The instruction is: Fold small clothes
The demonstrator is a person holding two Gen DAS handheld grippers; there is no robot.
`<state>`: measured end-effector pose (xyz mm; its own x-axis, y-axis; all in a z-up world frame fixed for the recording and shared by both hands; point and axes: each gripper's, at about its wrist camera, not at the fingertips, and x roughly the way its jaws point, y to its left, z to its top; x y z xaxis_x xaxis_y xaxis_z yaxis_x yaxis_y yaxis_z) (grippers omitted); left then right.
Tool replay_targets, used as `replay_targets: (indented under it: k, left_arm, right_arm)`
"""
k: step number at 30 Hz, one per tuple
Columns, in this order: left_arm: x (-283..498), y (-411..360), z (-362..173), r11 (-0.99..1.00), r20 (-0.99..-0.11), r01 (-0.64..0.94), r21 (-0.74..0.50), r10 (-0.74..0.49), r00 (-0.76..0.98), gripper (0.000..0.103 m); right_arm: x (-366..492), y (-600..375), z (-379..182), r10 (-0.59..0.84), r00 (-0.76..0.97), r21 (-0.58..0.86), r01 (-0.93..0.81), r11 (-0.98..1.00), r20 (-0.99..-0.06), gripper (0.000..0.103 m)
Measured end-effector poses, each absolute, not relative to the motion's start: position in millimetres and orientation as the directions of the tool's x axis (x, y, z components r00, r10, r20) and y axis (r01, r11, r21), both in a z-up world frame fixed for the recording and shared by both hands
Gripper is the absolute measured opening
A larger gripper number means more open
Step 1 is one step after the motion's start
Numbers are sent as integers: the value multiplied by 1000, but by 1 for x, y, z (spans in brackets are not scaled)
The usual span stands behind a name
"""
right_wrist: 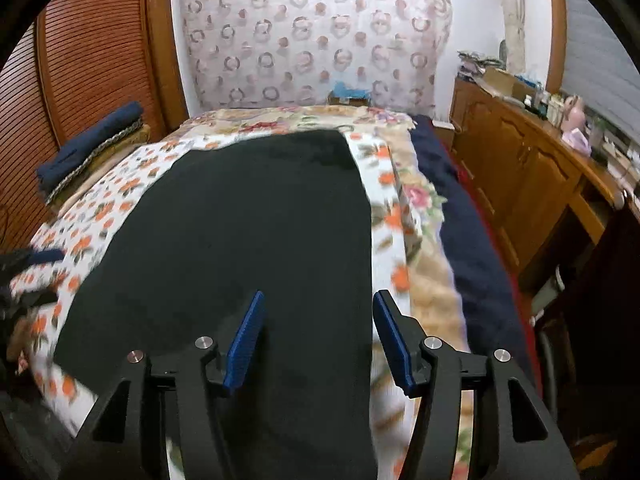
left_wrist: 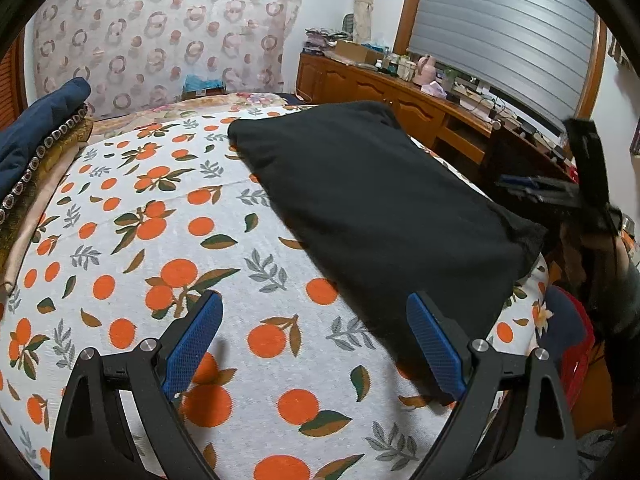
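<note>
Black garment spread on the orange-print bed, both claws released above it.

The bedsheet (left_wrist: 160,240) carries the black garment (left_wrist: 380,208), lying flat toward its right side. It looks soft, light and limp, likely best pinched at a corner or hem, though blur hides its edges. Left gripper (left_wrist: 314,344) and right gripper (right_wrist: 318,336) hover, jaws spread, holding nothing.
</note>
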<state>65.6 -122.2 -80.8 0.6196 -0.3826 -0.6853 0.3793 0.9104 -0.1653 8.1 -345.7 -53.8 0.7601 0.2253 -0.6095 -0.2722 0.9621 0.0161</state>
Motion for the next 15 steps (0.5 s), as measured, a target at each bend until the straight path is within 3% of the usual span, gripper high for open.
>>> replay_targets:
  k: [15]
  left_arm:
    - [59,-146,-87,876,-711,448,-179,-430,557,94]
  right_arm:
    - [-22,-357,-59,208,706,35,-251,967,-677,62]
